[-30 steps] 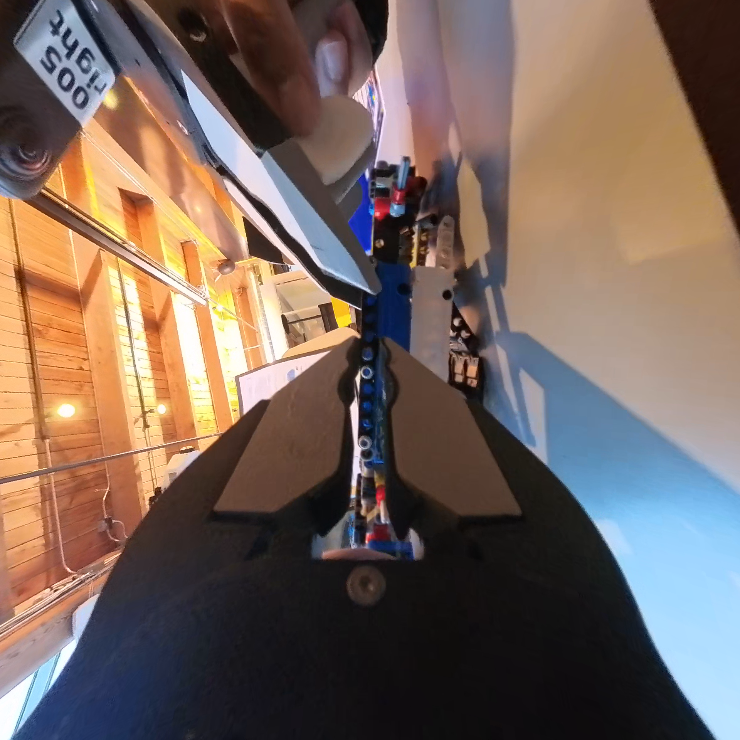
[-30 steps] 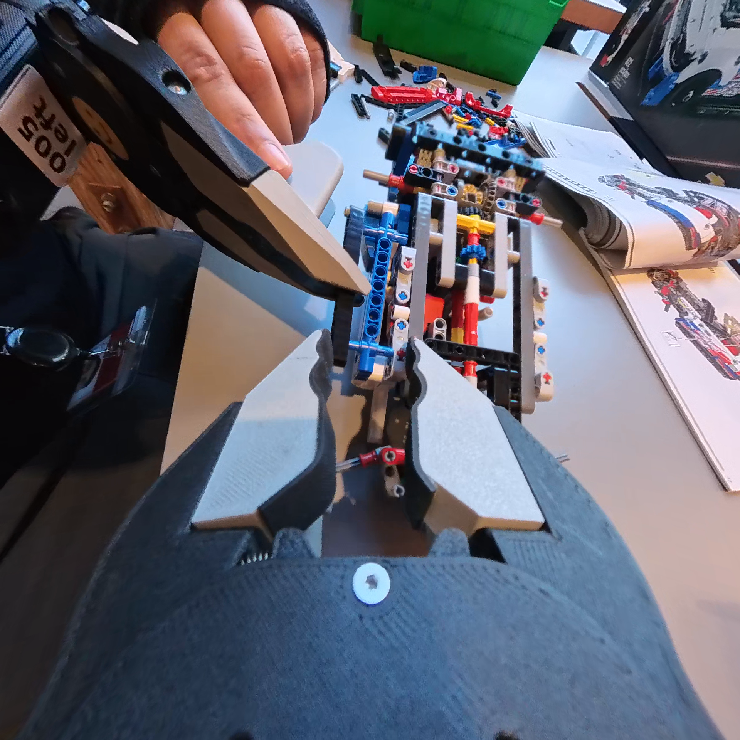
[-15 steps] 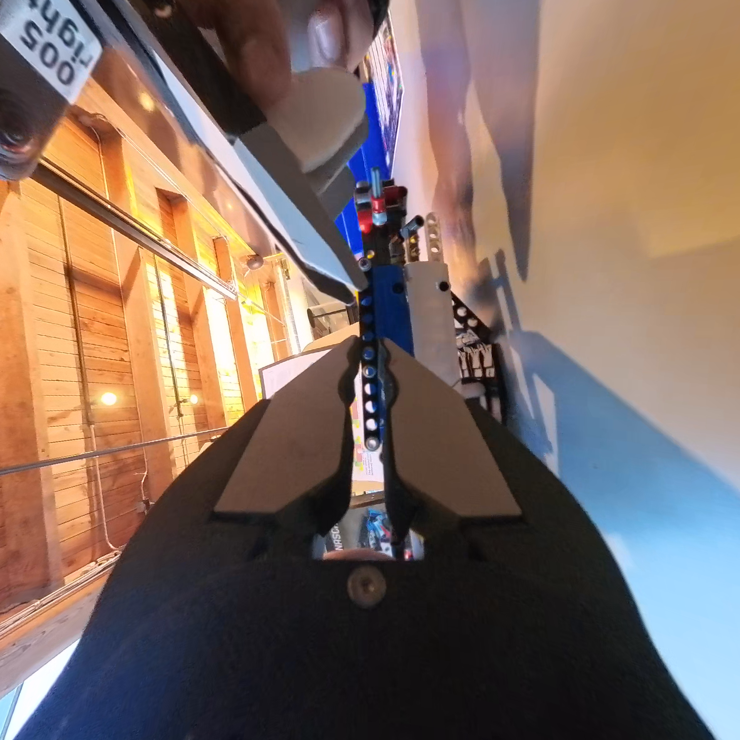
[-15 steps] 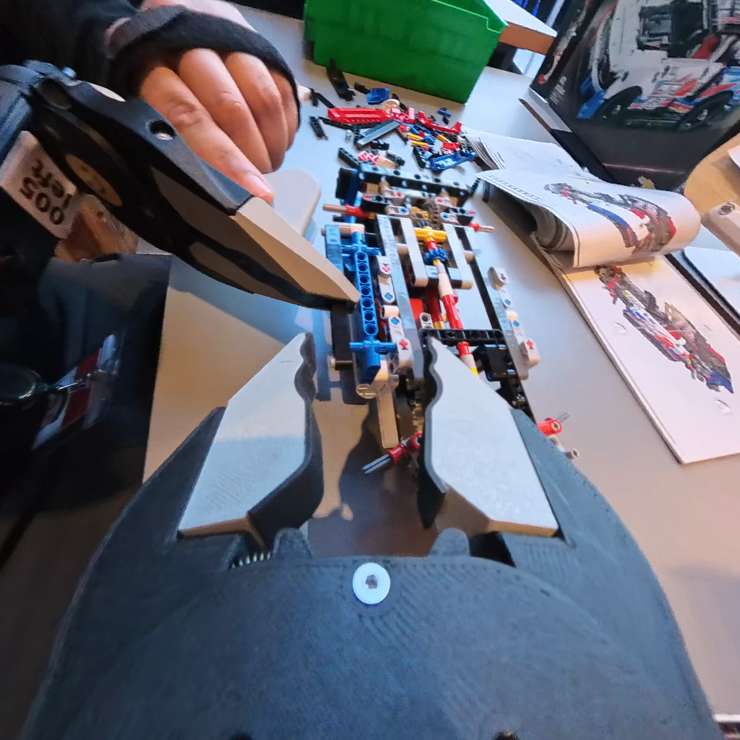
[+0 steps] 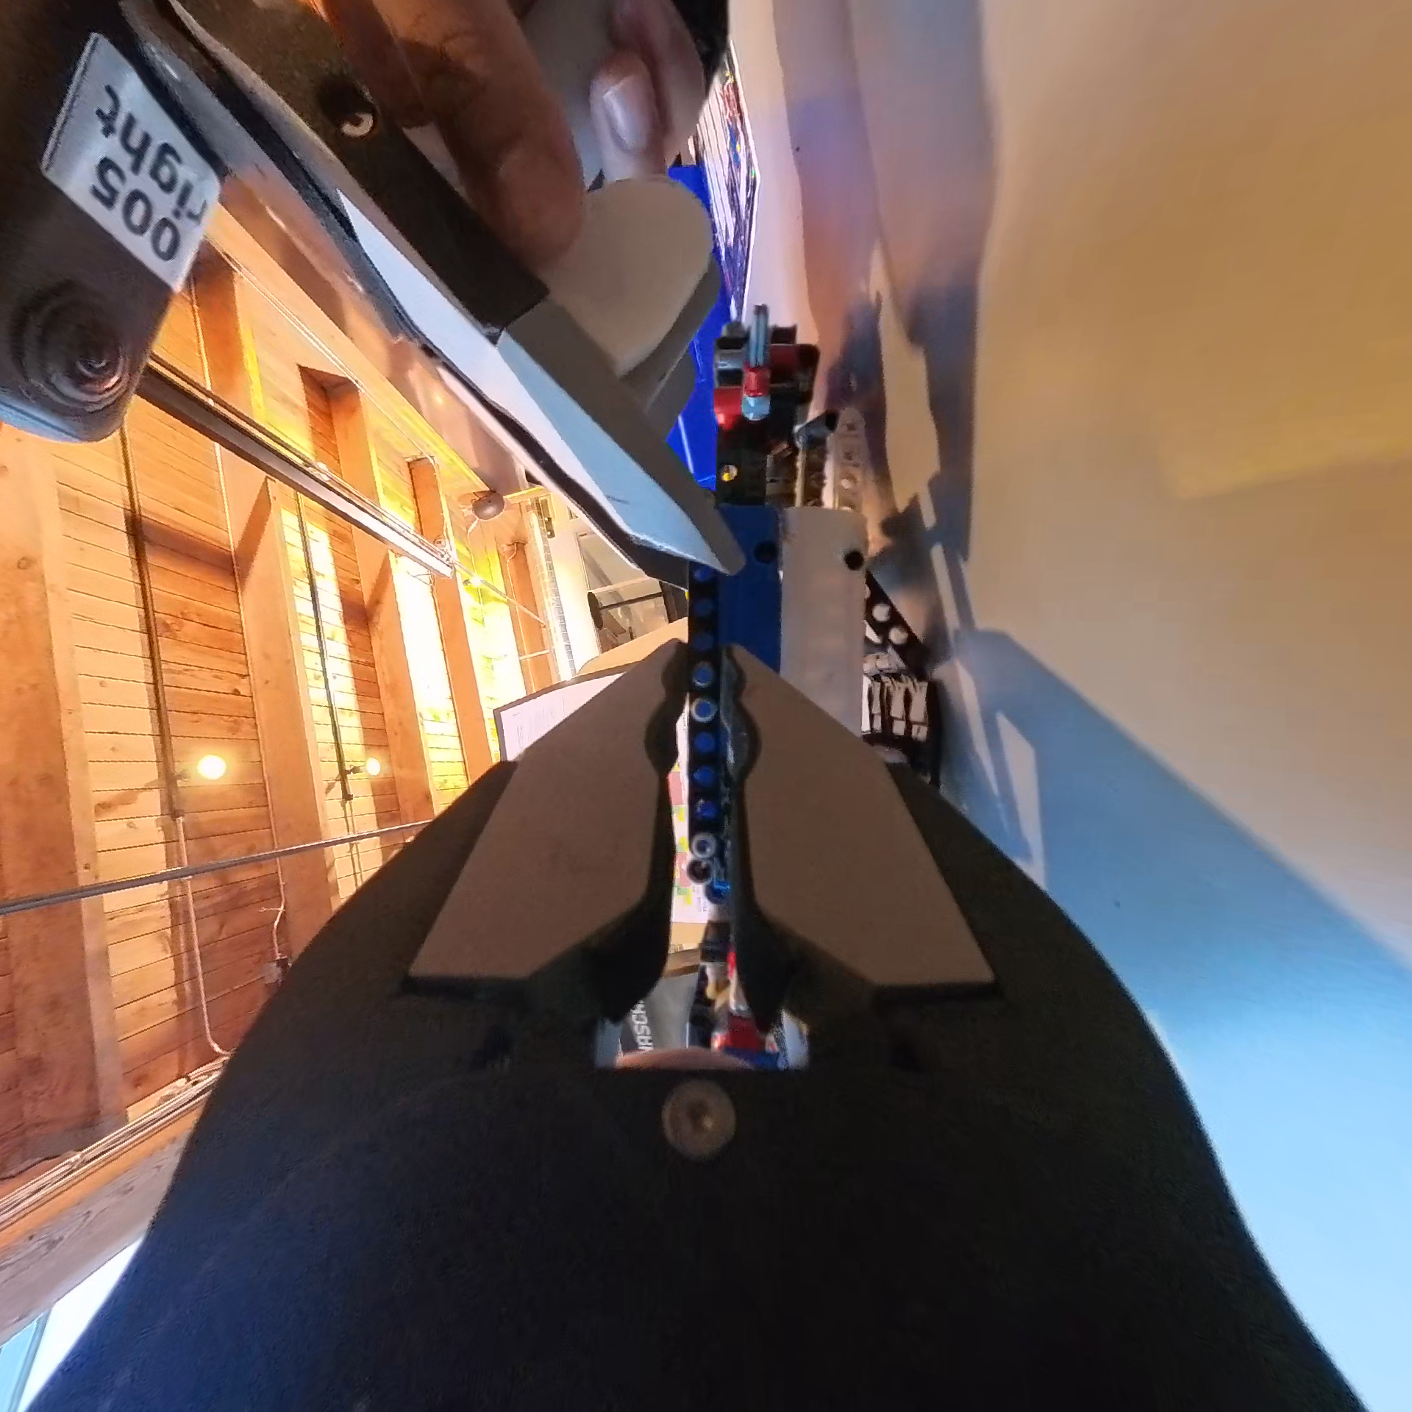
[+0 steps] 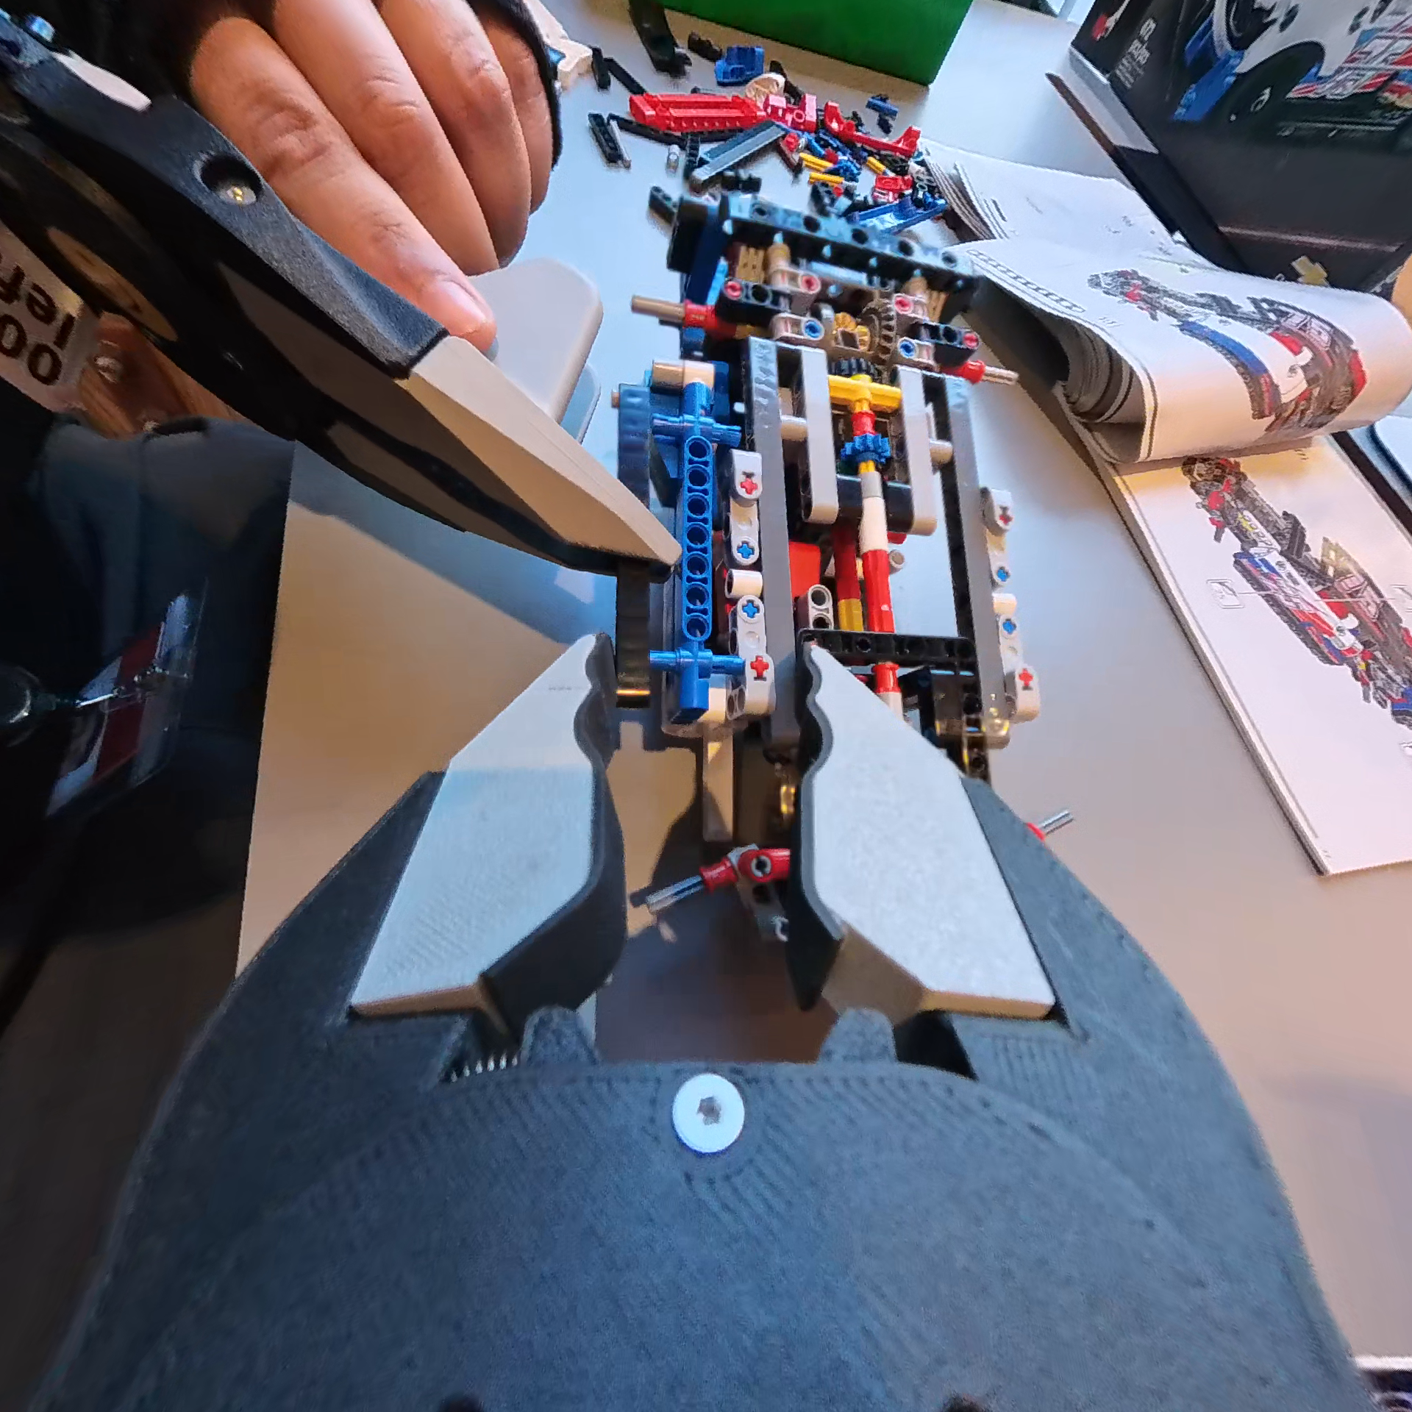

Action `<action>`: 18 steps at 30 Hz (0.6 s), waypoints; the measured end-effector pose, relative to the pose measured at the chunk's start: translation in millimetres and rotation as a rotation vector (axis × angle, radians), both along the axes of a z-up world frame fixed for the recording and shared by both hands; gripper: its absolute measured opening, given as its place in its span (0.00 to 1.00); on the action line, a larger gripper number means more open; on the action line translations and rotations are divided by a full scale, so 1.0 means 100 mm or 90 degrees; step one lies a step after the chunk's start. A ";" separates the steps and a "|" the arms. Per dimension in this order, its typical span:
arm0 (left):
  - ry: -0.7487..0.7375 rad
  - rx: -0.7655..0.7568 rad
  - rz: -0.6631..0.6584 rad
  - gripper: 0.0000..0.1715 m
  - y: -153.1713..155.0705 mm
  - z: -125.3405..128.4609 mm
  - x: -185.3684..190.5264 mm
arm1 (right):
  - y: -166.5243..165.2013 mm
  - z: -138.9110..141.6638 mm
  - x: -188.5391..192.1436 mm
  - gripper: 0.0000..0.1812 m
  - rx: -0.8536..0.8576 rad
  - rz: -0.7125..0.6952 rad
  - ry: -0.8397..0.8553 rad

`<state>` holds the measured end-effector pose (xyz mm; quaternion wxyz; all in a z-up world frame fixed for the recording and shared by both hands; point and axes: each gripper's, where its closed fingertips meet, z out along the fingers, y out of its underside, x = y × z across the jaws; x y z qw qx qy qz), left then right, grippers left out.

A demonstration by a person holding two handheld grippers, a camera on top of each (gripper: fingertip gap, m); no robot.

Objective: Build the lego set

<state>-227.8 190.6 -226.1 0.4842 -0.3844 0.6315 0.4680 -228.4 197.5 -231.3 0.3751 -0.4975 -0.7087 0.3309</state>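
Blue studded beam (image 5: 707,733) sits edge-on in the left wrist view, clenched between the left gripper (image 5: 707,665) fingers; it looks to belong to the lego chassis (image 5: 764,428), which runs away along the table (image 5: 1146,306). Right gripper (image 5: 710,554) tip enters from upper left, touching or just beside the beam, can't tell which. View is rolled sideways and the chassis mostly hidden behind the fingers.

Right wrist view: chassis (image 6: 833,489) lies flat on the table (image 6: 1146,993), mid-build. Right gripper (image 6: 703,672) is released, jaws spread around the near left corner of the frame, gripping nothing. Left gripper (image 6: 649,561) pinches the blue beam (image 6: 697,535) side. Loose parts pile (image 6: 772,137) and open instruction booklet (image 6: 1192,359) lie beyond.

Step, my guess: steadying the frame while seating a side piece. Next move probably needs the right jaws closing on the corner. Small red connector (image 6: 745,871) between the fingers; unclear whether attached.
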 end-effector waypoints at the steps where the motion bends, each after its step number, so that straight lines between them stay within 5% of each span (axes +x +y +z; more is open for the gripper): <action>1: 0.000 -0.001 0.001 0.03 0.00 -0.01 0.00 | 0.00 -0.01 0.00 0.25 0.008 0.002 -0.004; 18: 0.042 -0.003 0.007 0.03 -0.02 -0.02 0.04 | 0.01 -0.02 0.00 0.21 0.034 0.021 -0.015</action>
